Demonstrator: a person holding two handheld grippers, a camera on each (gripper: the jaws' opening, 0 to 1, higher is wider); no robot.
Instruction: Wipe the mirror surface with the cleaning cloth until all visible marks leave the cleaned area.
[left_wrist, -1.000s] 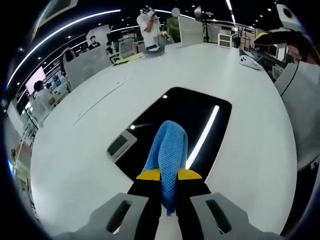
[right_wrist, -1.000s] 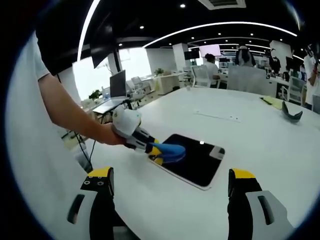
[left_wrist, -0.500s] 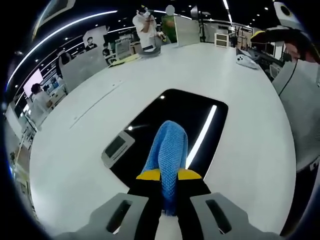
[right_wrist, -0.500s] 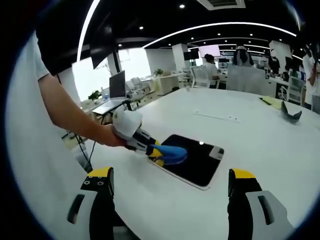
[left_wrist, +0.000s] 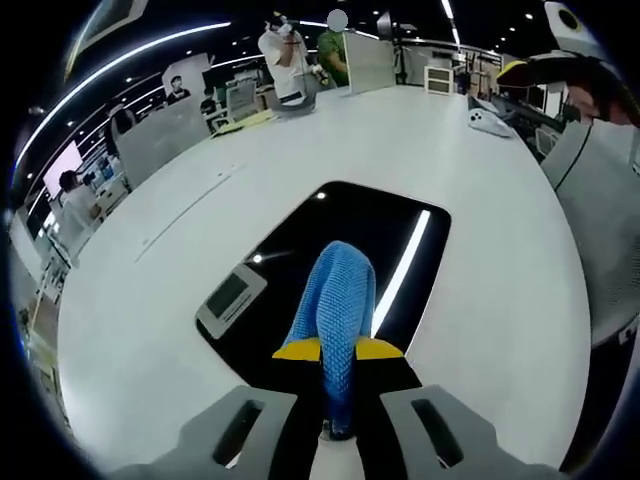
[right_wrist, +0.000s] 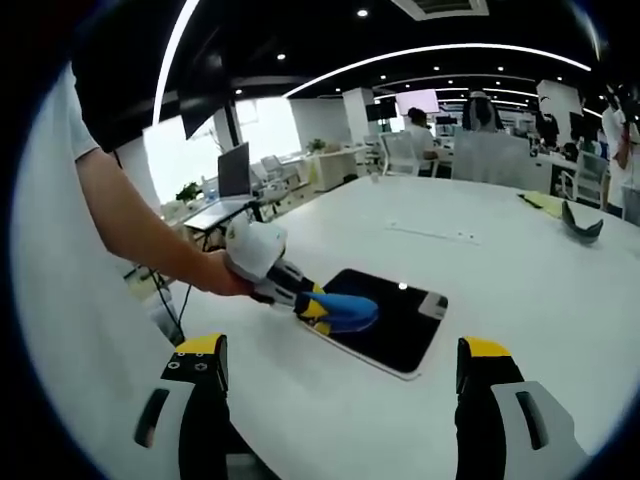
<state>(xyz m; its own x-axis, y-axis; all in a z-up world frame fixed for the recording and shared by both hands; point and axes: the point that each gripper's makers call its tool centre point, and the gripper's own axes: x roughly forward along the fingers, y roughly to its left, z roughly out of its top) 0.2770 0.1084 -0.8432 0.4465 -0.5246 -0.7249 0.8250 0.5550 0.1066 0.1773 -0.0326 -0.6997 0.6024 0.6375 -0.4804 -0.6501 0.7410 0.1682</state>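
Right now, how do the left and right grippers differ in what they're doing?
The left gripper is shut on the blue cleaning cloth, while the right gripper is open and holds nothing. The left gripper reaches over the dark mirror with the cloth lying on the glass; the right gripper hangs back over the white table, apart from the mirror. Both have yellow-tipped jaws.
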